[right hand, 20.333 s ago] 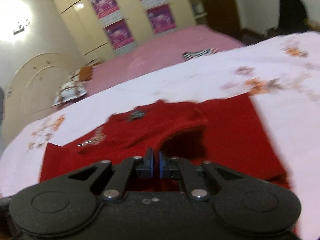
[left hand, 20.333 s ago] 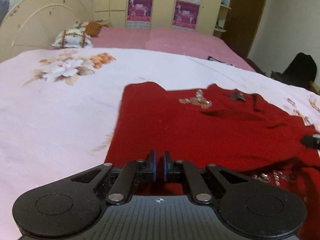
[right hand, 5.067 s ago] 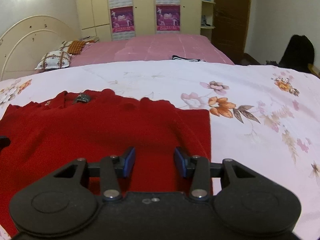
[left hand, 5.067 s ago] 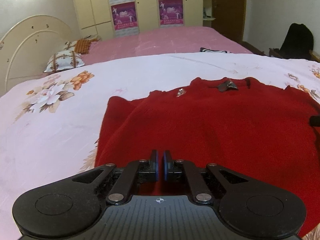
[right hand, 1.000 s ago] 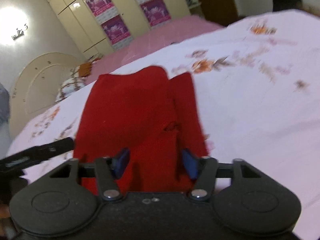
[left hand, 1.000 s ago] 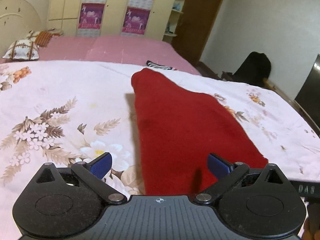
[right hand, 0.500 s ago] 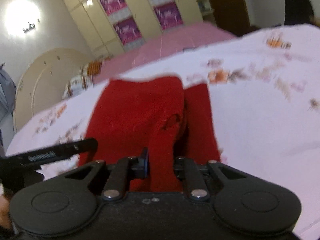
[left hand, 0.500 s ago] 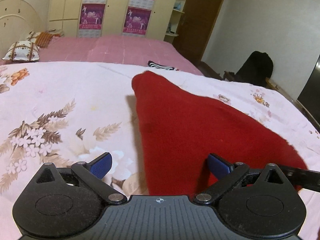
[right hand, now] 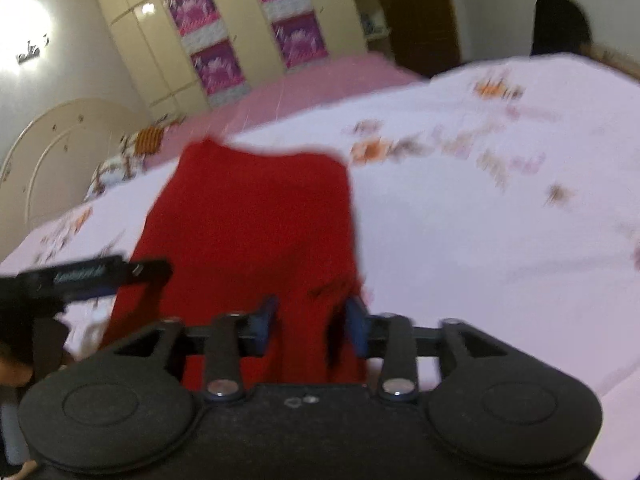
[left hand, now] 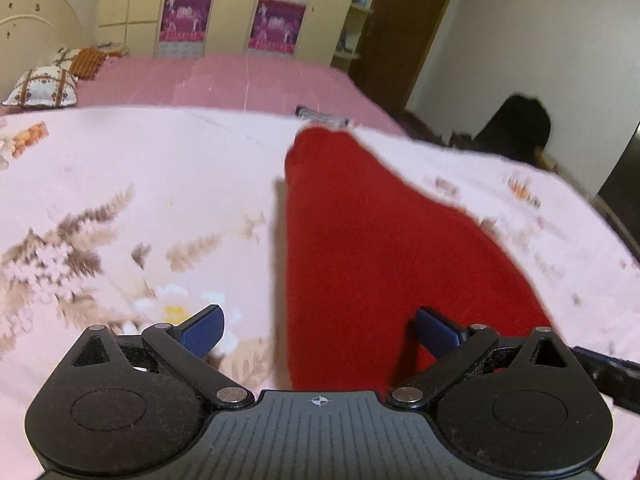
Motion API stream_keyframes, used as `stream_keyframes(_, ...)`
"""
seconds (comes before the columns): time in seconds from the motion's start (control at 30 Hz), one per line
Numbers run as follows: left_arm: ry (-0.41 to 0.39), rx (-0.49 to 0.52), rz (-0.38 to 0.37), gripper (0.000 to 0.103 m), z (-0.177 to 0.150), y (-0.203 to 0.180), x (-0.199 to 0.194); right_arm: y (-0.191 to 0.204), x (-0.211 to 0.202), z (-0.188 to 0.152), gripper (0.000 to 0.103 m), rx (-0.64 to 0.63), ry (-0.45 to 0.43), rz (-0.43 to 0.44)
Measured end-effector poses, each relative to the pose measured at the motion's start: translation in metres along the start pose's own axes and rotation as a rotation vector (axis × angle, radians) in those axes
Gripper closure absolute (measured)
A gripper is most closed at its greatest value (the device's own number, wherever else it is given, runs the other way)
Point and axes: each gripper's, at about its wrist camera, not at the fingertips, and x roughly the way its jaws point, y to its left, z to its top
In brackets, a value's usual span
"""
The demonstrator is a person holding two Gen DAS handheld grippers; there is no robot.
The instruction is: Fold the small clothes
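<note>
A red knitted garment (left hand: 360,240) lies folded into a long strip on the floral bedspread (left hand: 140,184), running away from me. My left gripper (left hand: 318,328) is wide open low over the strip's near left edge, and nothing is pressed between its blue pads. In the right wrist view the garment (right hand: 256,220) rises toward my right gripper (right hand: 311,326). Its jaws are opening, a raised fold of red cloth stands between them, and the pads do not press on it. The left gripper (right hand: 80,276) shows as a black bar at the left of that view.
A pink sheet covers the far part of the bed, with a patterned pillow (left hand: 40,88) by the cream headboard. A small striped item (left hand: 320,118) lies just beyond the garment. A wardrobe (left hand: 224,8) stands at the back, and a black bag (left hand: 516,128) sits off the bed to the right.
The right gripper's jaws closed on a fold of the red garment half a second ago and now stand apart again. The garment's near right side has spread wider in the left view.
</note>
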Motion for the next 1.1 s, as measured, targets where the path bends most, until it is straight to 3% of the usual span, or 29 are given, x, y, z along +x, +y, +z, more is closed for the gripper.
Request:
stream_keyframes(0.1,-0.022,-0.011,-0.008,0.002,0.013,0.001,-0.006,0.002,-0.002,0.017,0.055,-0.002,-0.049,-0.012)
stream_keyframes(0.23,-0.023,0.018,0.002,0.002,0.025,-0.003,0.002,0.010,0.015,0.038,0.063,-0.042,-0.067,-0.009)
stream_keyframes(0.47,-0.001,0.023,0.043,0.002,0.044,-0.010,0.038,0.037,0.071,0.066,0.067,-0.078,-0.022,-0.016)
stream_keyframes(0.57,0.051,0.033,0.090,0.002,0.052,-0.009,0.066,0.046,0.097,0.073,0.067,-0.126,-0.002,-0.067)
stream_keyframes(0.7,0.092,-0.001,0.073,0.002,0.057,-0.001,0.091,0.035,0.135,0.072,0.069,-0.126,0.061,-0.121)
stream_keyframes(0.83,0.112,-0.078,0.056,0.000,0.058,0.009,0.110,0.029,0.147,0.070,0.066,-0.109,0.040,-0.110)
stream_keyframes(0.9,0.099,-0.067,0.063,0.000,0.055,0.006,0.111,0.029,0.150,0.064,0.066,-0.122,0.006,-0.110)
stream_keyframes(1.1,0.070,-0.099,0.057,0.000,0.053,0.007,0.086,0.026,0.132,0.075,0.066,-0.069,0.028,-0.059)
